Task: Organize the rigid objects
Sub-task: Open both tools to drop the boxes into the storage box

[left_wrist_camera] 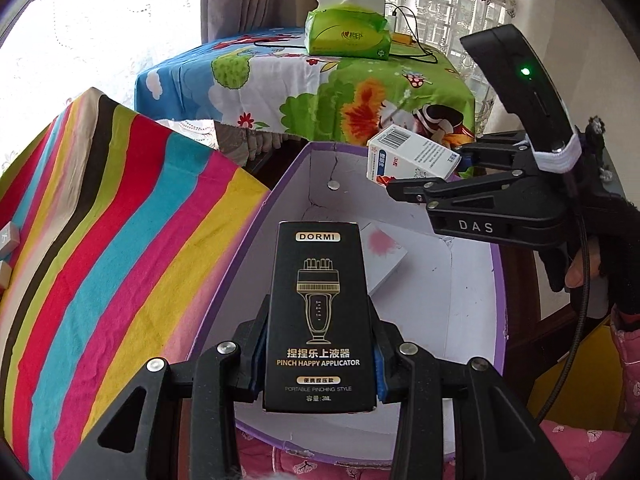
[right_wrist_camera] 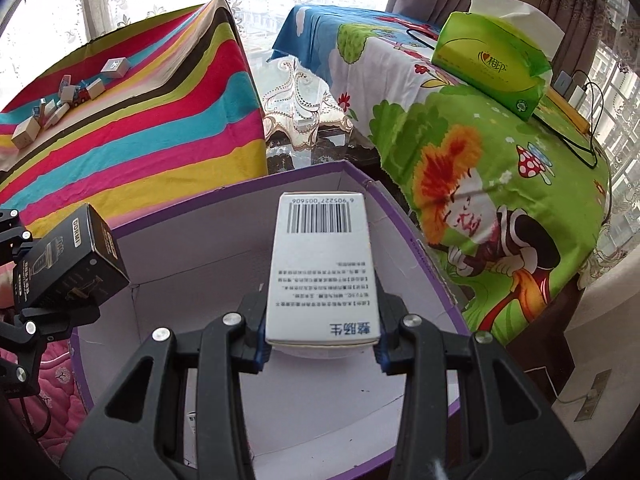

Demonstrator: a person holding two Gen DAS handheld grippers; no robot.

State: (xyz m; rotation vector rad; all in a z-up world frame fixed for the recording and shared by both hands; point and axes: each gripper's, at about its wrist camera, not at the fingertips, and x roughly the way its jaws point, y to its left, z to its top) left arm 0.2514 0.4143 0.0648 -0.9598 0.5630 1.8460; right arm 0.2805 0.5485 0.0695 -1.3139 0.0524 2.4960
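My left gripper (left_wrist_camera: pixel 316 364) is shut on a tall black DORMI box (left_wrist_camera: pixel 318 312), held over the open purple-rimmed container (left_wrist_camera: pixel 498 280). A white box with a pink blot (left_wrist_camera: pixel 382 254) lies on the container's white floor. My right gripper (right_wrist_camera: pixel 322 330) is shut on a white barcode box (right_wrist_camera: pixel 324 264), also above that container (right_wrist_camera: pixel 424 248). In the left wrist view the right gripper (left_wrist_camera: pixel 432 176) comes in from the right with the white box (left_wrist_camera: pixel 412 156) over the container's far corner. In the right wrist view the black box (right_wrist_camera: pixel 68 264) hangs at the left.
A striped cloth table (right_wrist_camera: pixel 132 128) carries several small boxes (right_wrist_camera: pixel 64 100) on its far left. A cartoon-print table (right_wrist_camera: pixel 500 168) holds a green tissue pack (right_wrist_camera: pixel 492 60) and cables. A pink quilt (left_wrist_camera: pixel 280 456) lies beneath the container.
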